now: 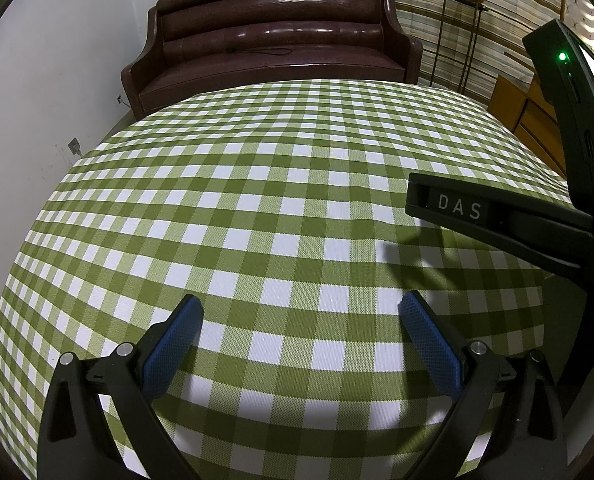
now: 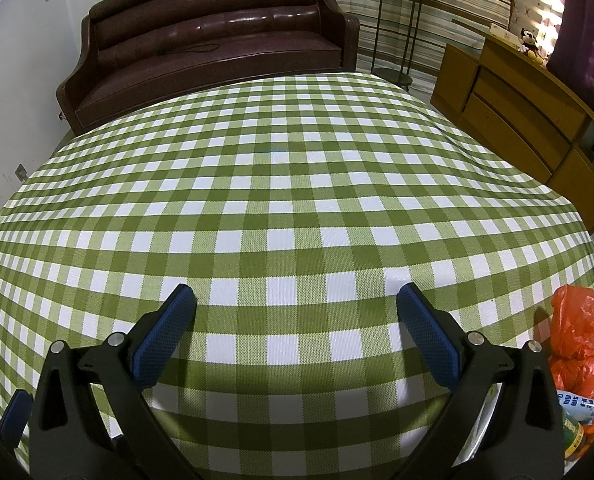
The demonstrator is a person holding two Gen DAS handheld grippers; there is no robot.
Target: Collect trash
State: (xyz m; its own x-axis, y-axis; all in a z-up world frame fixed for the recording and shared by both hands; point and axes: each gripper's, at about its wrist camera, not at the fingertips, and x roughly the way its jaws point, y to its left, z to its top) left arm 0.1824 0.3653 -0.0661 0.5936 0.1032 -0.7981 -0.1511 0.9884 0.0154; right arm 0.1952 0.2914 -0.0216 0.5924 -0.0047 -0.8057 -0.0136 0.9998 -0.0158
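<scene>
The left tool (image 1: 300, 307) hangs over the near part of the bench (image 1: 281, 184), its blue-padded fingers (image 1: 173, 344) spread wide with nothing between them but green checked cloth. To its right the right tool (image 2: 296, 297) hovers likewise, jaws wide apart and empty, touching nothing. Farther right, at the bench's near right edge, lies the trash: a crumpled orange plastic bag (image 2: 579, 334) with a printed wrapper (image 2: 583, 406) just below it.
</scene>
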